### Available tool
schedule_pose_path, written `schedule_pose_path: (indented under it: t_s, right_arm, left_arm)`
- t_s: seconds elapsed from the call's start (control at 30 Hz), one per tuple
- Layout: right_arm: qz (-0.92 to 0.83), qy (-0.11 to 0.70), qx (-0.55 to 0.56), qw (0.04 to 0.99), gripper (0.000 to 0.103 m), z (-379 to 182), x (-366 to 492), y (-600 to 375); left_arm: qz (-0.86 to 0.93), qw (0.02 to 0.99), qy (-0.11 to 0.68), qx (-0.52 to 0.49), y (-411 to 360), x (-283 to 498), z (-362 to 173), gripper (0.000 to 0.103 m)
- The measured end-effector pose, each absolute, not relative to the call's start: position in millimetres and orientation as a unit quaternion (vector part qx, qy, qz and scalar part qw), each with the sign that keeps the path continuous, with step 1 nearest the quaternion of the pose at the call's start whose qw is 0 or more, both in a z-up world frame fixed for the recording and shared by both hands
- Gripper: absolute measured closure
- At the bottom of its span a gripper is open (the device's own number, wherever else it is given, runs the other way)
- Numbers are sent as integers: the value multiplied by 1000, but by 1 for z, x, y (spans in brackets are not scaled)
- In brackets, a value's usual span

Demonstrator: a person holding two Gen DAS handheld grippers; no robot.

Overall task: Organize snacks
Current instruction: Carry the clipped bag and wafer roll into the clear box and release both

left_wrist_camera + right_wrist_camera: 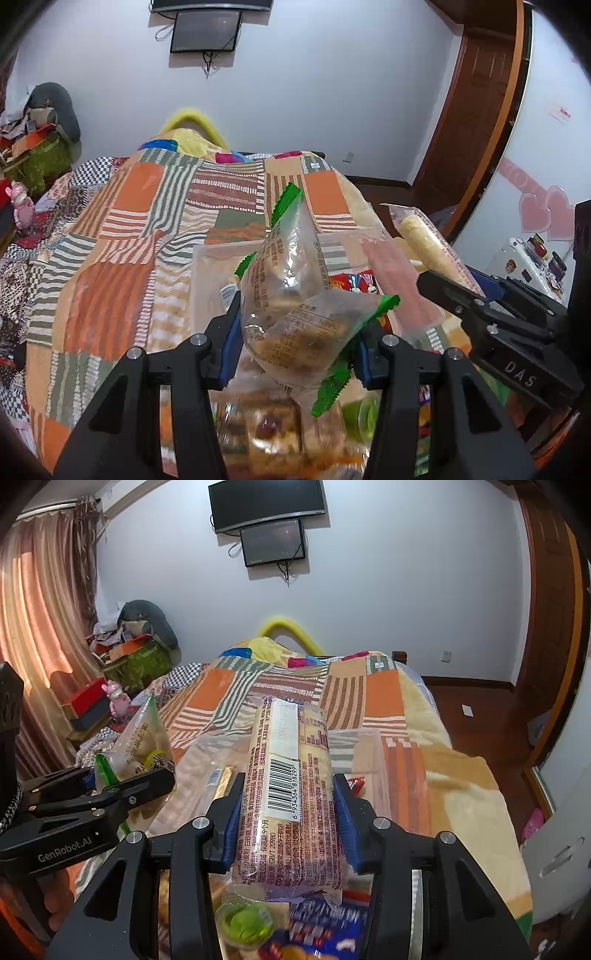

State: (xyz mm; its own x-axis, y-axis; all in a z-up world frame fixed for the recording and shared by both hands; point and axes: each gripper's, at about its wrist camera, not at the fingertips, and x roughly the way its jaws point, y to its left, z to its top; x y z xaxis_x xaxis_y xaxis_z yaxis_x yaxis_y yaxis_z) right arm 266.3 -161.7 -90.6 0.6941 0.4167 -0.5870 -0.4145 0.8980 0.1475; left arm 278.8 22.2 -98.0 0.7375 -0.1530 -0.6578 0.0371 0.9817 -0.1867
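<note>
My left gripper (295, 332) is shut on a clear snack bag with green crimped edges (291, 295), held up over the bed; that bag (142, 744) and the left gripper (129, 781) also show at the left of the right wrist view. My right gripper (290, 812) is shut on a long pale biscuit packet with a barcode (290, 786), and packet (424, 240) and right gripper (491, 314) appear at the right of the left wrist view. Beneath both lies a clear plastic box (373, 760) and a blurred pile of snacks (273, 432).
A patchwork blanket (122, 236) covers the bed, with a yellow rail (284, 627) at its far end. Boxes and a pink toy (118, 701) stand at the left by the curtain. Wooden floor (476, 709) and a door lie to the right. Green jelly cup (243, 923) below.
</note>
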Motion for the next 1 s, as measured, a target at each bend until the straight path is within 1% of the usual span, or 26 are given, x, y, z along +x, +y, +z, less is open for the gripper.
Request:
schedule_pose_path:
  t_s: [0.3, 0.43, 0.53, 0.63, 0.73, 0.8, 0.83, 1.0]
  right_arm:
    - [219, 370, -32, 902, 62, -118, 301, -152]
    - [221, 398, -48, 889, 62, -134, 304, -149]
    - [222, 405, -60, 885, 62, -136, 306, -146]
    - [221, 407, -68, 884, 62, -136, 304, -146]
    - [224, 403, -64, 885, 62, -131, 301, -150]
    - [225, 401, -59, 886, 61, -127, 299, -152]
    - [227, 400, -55, 886, 60, -125, 298, -154]
    - [228, 377, -39, 897, 59, -105, 285, -167]
  left_arm:
    - [-46, 910, 407, -56, 17, 329, -135, 54]
    - [-43, 904, 424, -41, 14, 341, -152, 53]
    - [-41, 900, 432, -33, 13, 347, -160, 53]
    - [-46, 898, 436, -35, 13, 348, -164, 49]
    - [-46, 901, 431, -31, 14, 342, -160, 48]
    - [-59, 902, 427, -34, 14, 336, -153, 43]
    - [-59, 904, 421, -34, 15, 333, -148, 42]
    - [-63, 917, 392, -38, 20, 309, -116, 40]
